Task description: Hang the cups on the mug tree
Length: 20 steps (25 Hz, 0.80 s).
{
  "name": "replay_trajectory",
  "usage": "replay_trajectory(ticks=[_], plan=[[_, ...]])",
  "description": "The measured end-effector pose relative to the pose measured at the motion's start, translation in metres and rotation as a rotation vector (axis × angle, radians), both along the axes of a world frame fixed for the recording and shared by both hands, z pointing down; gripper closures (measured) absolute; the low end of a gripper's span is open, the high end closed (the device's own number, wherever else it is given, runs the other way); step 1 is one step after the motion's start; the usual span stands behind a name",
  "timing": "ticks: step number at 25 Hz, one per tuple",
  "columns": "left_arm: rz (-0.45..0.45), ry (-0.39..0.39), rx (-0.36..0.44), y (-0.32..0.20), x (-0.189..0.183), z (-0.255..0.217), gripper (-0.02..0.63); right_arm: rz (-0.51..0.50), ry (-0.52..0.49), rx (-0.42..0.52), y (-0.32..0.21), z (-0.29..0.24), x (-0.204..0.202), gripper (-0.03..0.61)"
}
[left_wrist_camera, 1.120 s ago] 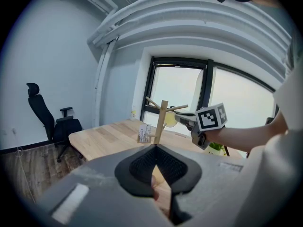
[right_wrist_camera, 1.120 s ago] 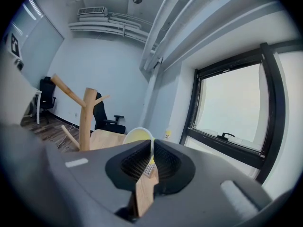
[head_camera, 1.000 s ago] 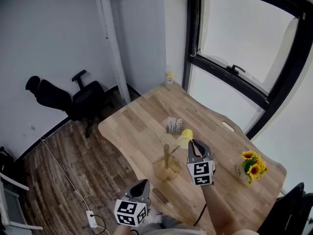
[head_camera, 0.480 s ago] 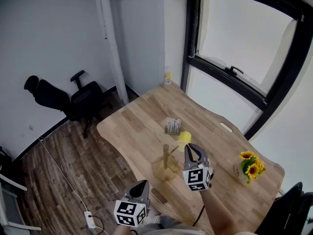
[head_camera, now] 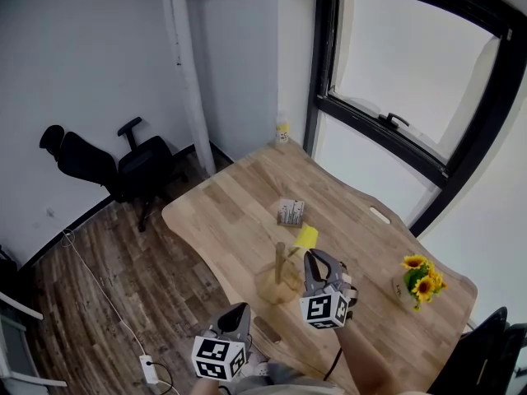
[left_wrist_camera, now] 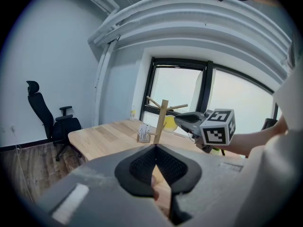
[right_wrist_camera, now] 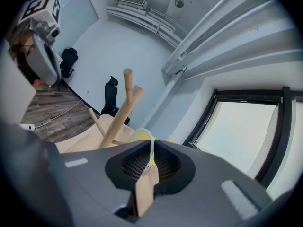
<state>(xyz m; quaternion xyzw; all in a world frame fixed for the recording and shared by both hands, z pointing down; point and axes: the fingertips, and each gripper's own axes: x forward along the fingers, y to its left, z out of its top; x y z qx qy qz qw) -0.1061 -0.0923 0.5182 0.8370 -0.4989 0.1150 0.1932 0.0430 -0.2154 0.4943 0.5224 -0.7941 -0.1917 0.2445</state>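
In the head view a wooden mug tree (head_camera: pixel 280 271) stands near the front of the table (head_camera: pixel 221 211). My right gripper (head_camera: pixel 311 256) is just to its right, shut on a yellow cup (head_camera: pixel 306 237) held beside the tree's top. In the right gripper view the cup (right_wrist_camera: pixel 138 136) is pinched by its white rim. The tree's pole and pegs (right_wrist_camera: pixel 127 98) rise just left of it, and one wooden peg (right_wrist_camera: pixel 144 190) shows close under the jaws. My left gripper (head_camera: pixel 235 313) hangs off the table's front edge, shut and empty. Its view looks at the tree (left_wrist_camera: pixel 161 121) and the cup (left_wrist_camera: pixel 169 123).
A small card holder (head_camera: pixel 291 211) stands behind the tree. A pot of sunflowers (head_camera: pixel 422 276) sits at the right end of the table, with a small yellow bottle (head_camera: pixel 282 130) at the far corner. A black office chair (head_camera: pixel 123 167) stands on the floor to the left.
My right gripper has carried the yellow cup left and toward me, closer to the tree's top. The left gripper has stayed where it was.
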Motion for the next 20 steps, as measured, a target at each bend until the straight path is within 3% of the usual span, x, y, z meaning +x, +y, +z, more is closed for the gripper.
replay_trajectory(ticks=[20], plan=[[0.006,0.004,-0.001,-0.003,-0.002,0.002,0.609,-0.061,0.114,0.007,0.020,0.019,-0.020,0.554]])
